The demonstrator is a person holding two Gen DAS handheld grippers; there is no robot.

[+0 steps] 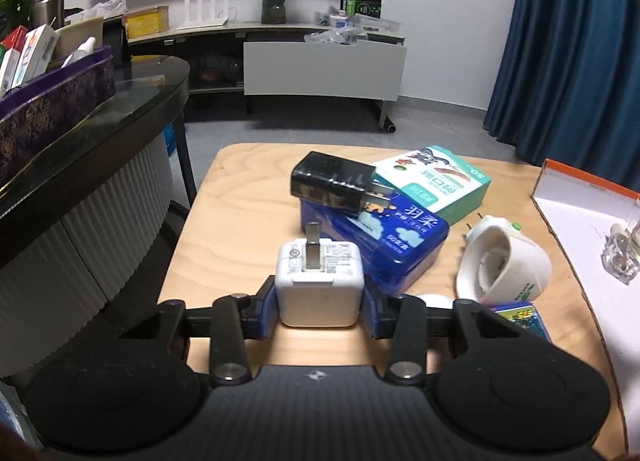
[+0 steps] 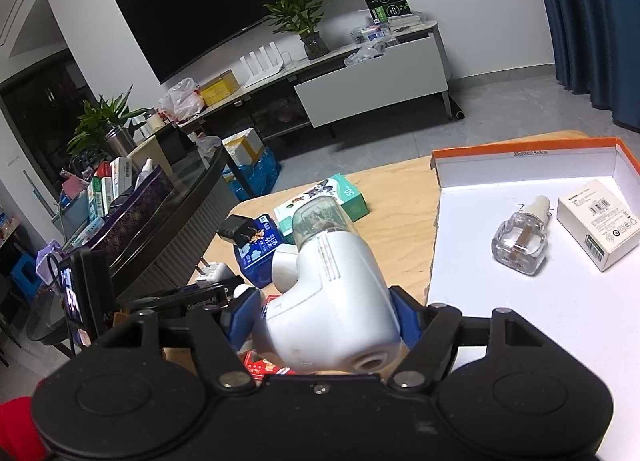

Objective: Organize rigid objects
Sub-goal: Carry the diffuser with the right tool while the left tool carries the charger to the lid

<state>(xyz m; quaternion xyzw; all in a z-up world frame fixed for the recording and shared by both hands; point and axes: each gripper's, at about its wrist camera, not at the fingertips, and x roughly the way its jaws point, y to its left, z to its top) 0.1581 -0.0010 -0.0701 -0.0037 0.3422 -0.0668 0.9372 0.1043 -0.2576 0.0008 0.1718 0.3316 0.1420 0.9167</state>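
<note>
My left gripper (image 1: 320, 299) is shut on a white plug charger (image 1: 320, 281), prongs pointing up, just above the wooden table (image 1: 240, 221). Behind it a black charger (image 1: 334, 185) lies on a blue box (image 1: 400, 249), with a green box (image 1: 436, 185) further back. My right gripper (image 2: 326, 317) is shut on a white handheld device (image 2: 332, 293) with a clear front cap, held over the table beside the orange-rimmed white tray (image 2: 520, 321). A glass bottle (image 2: 520, 241) and a small white carton (image 2: 596, 221) lie in the tray.
A white cup-shaped plug-in device (image 1: 504, 265) lies right of the blue box, and a colourful small box (image 1: 520, 317) sits near the left gripper. A dark glass-topped table (image 1: 100, 133) with a purple box of items stands to the left. A TV bench is behind.
</note>
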